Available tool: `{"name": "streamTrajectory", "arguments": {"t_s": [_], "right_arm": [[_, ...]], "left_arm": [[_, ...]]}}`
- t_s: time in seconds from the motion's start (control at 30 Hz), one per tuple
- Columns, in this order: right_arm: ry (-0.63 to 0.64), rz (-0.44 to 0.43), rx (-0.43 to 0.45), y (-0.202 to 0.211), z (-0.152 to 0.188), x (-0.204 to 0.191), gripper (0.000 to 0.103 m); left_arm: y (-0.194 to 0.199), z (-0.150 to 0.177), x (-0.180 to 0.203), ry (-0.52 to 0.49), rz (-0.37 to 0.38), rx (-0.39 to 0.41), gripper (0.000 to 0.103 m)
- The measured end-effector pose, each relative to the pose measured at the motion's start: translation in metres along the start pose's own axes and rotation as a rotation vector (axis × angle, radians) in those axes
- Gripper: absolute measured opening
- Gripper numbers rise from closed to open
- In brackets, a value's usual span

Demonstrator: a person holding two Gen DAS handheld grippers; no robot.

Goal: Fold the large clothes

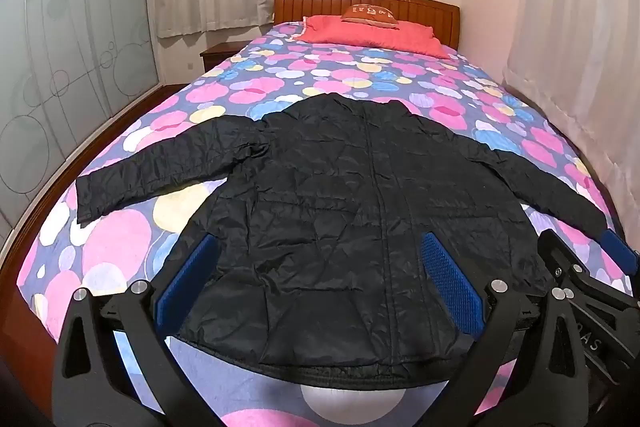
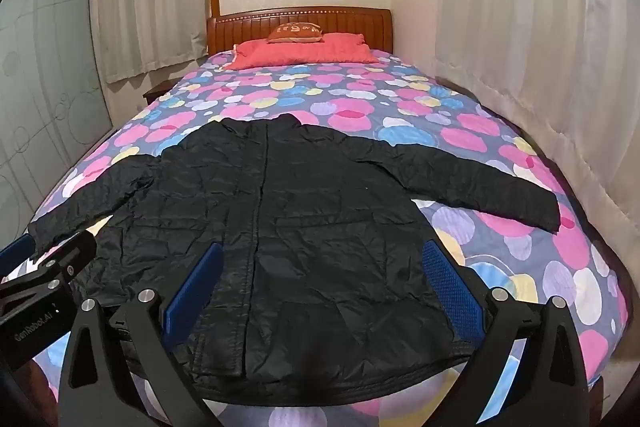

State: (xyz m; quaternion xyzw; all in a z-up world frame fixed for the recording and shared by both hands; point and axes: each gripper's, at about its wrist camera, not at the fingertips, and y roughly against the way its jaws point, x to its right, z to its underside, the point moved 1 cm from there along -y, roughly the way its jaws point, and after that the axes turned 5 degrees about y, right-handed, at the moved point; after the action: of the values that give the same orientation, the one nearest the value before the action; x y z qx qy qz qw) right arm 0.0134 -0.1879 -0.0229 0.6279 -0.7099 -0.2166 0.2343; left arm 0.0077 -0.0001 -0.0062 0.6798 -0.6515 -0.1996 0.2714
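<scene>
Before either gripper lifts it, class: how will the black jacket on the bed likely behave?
The black jacket lies flat and wrinkled, so it will probably flop and drape. Its quilted, puffy look suggests it is light for its size. The faintly shiny fabric may slip between the right gripper pads.

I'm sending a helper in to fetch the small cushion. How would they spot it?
Go to the bed and look toward its wooden headboard. A red pillow lies there, and the cushion sits on it. It is smaller, darker orange-brown, and has pale lettering.
</scene>
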Motion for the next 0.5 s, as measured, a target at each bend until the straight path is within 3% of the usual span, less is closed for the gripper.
{"name": "streamTrajectory", "arguments": {"t_s": [0.5], "right_arm": [[0.004,0.001,0.009,0.0072,-0.0013,-0.0053,0.099]], "left_arm": [[-0.0002,0.0002,-0.0003,0.004,0.002,0.001,0.101]]}}
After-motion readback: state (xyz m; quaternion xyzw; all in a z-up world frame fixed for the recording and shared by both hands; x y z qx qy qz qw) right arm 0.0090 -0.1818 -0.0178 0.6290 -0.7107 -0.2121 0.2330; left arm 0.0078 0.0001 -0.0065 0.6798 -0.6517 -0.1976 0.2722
